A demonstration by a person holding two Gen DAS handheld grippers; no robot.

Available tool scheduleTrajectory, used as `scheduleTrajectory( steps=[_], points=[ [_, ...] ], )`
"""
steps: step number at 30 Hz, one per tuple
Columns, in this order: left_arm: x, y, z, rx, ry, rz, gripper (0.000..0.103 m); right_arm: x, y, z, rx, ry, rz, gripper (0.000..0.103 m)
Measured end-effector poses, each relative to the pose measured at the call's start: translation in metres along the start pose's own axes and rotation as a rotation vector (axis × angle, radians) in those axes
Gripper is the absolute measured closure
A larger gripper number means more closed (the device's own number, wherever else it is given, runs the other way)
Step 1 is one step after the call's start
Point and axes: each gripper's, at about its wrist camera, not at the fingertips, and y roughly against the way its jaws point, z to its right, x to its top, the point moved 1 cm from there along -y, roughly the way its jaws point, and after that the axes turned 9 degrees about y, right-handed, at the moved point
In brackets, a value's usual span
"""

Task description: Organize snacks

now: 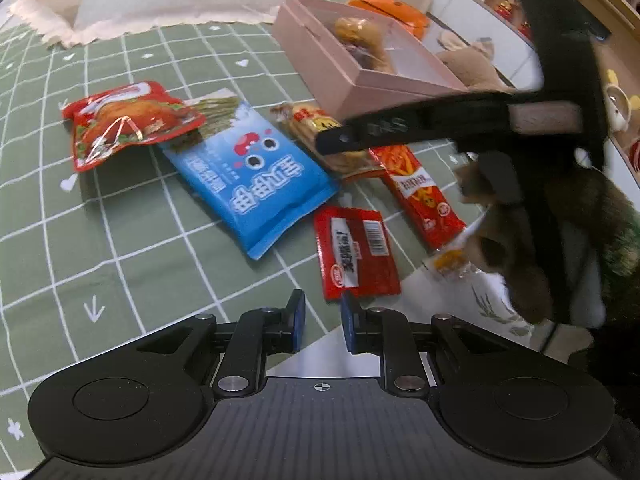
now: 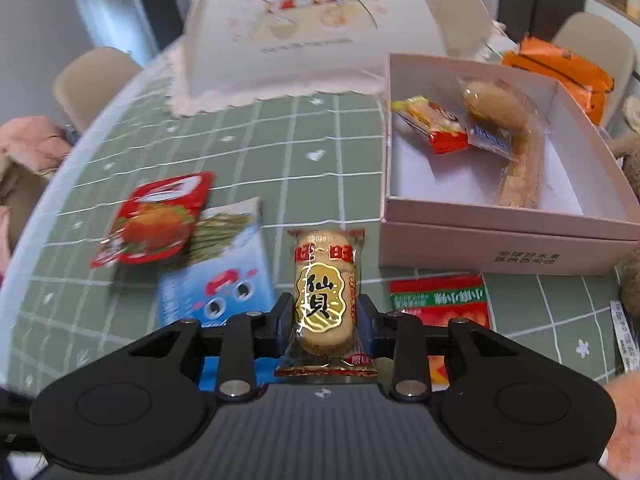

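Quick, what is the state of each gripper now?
Left gripper: closed, holding nothing.
Right gripper: fingers closed on the rice cracker packet.

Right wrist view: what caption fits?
Right claw grips a rice cracker near the pink box.

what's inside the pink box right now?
In the right wrist view the pink box holds a small red-and-yellow packet, a clear-wrapped bread roll and a long wrapped stick. Whatever lies beneath them is covered; the rest of the floor is bare.
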Motion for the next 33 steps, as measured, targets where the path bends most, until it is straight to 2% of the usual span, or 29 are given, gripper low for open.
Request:
scheduleTrajectory(
  steps=[4,10,11,16,19,22,24,27,29,31,33],
  points=[
    [0.004,-0.004,0.016,0.01,-0.076,0.016,0.081,-0.032,0.039,0.016,-0.078,-0.021,0.027,0.07],
    [0.01,-0.026,0.056,0.051,-0.228,0.019,0.08,-0.077,0.055,0.048,-0.198,-0.117,-0.014,0.068],
    [0.009,-0.03,0.065,0.064,-0.27,0.017,0.079,-0.082,0.058,0.052,-0.207,-0.14,-0.011,0.068],
    [-0.004,-0.049,0.09,0.15,-0.45,-0.01,0.075,-0.104,0.081,0.054,-0.219,-0.198,0.025,0.052],
    [-0.009,-0.048,0.089,0.198,-0.498,0.009,0.072,-0.116,0.087,0.045,-0.229,-0.167,0.026,0.052],
    [-0.002,-0.043,0.075,0.179,-0.431,0.002,0.073,-0.126,0.088,0.032,-0.196,-0.139,0.021,0.052],
    [0.005,-0.034,0.059,0.142,-0.344,0.009,0.073,-0.131,0.086,0.023,-0.178,-0.124,0.013,0.052],
    [0.016,-0.024,0.037,0.134,-0.22,0.046,0.074,-0.135,0.082,0.015,-0.157,-0.128,0.003,0.052],
    [0.025,-0.025,0.018,0.114,-0.114,0.028,0.073,-0.133,0.084,0.011,-0.129,-0.136,0.02,0.052],
    [0.031,-0.03,0.003,0.057,-0.022,-0.008,0.073,-0.127,0.086,0.005,-0.105,-0.127,0.043,0.052],
    [0.034,-0.034,-0.005,0.012,0.022,-0.029,0.073,-0.121,0.083,-0.003,-0.088,-0.096,0.056,0.052]
  ],
)
